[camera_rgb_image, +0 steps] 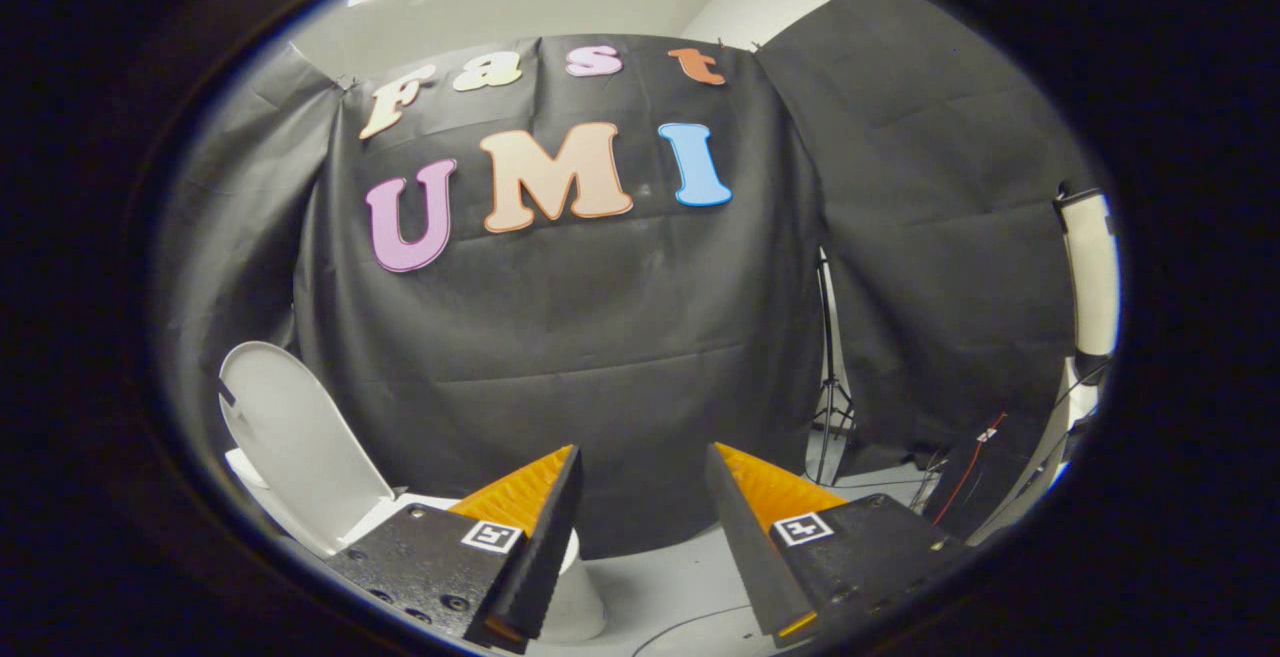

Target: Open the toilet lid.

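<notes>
Claw (640,472) sits open, fingers spread wide, nothing between them and nothing gripped. It floats clear of everything; only black cloth wall (600,357) and pale floor (680,577) show through the gap between the fingers.

Toilet (570,597) sits off to the claw's left side and low, mostly hidden behind the left finger (530,527). Visible bits: a strip of white body just past that finger and the pedestal below it.

Toilet lid (300,437) stands upright, slightly leaned back toward the wall, well apart from the fingers. Its smooth inner face points toward the claw. The seat under it can't be made out; the finger covers it.

Judgement: the lid reads as already raised, so the lifting step looks done and the claw is in the clear-away stage, not in approach. No contact with the lid.

Next move, if any: little left. Keep the fingers off the lid so it doesn't get knocked forward and drop shut. Whether it rests firmly against something at the back can't be told. If it turns out not fully tipped back, the claw would need to swing left and down, put one finger on the inner face near the top edge, and push gently rearward. No pinch needed.

Tripod legs (830,407) and loose cables (960,487) sit to the right, beyond the right finger (745,517), away from the work.
</notes>
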`<action>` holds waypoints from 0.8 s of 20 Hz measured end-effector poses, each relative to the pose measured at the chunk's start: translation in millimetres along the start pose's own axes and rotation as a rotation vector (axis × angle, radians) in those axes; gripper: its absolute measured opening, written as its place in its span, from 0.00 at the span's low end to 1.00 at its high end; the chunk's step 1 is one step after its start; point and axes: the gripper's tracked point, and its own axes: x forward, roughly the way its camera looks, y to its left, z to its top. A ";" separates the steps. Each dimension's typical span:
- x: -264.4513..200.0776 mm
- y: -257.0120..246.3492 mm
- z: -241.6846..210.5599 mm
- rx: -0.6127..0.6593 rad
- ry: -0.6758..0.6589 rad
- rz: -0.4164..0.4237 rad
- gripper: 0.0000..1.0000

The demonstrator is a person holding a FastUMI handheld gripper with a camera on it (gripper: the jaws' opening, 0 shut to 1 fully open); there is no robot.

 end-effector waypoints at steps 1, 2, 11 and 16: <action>5.5 -4.1 -0.2 -0.002 0.009 0.013 0.77; 11.0 -8.2 0.7 -0.005 0.012 0.028 0.77; 56.9 -68.5 29.2 0.039 -0.040 0.137 0.75; 38.3 -85.7 32.1 -0.040 0.006 0.199 0.69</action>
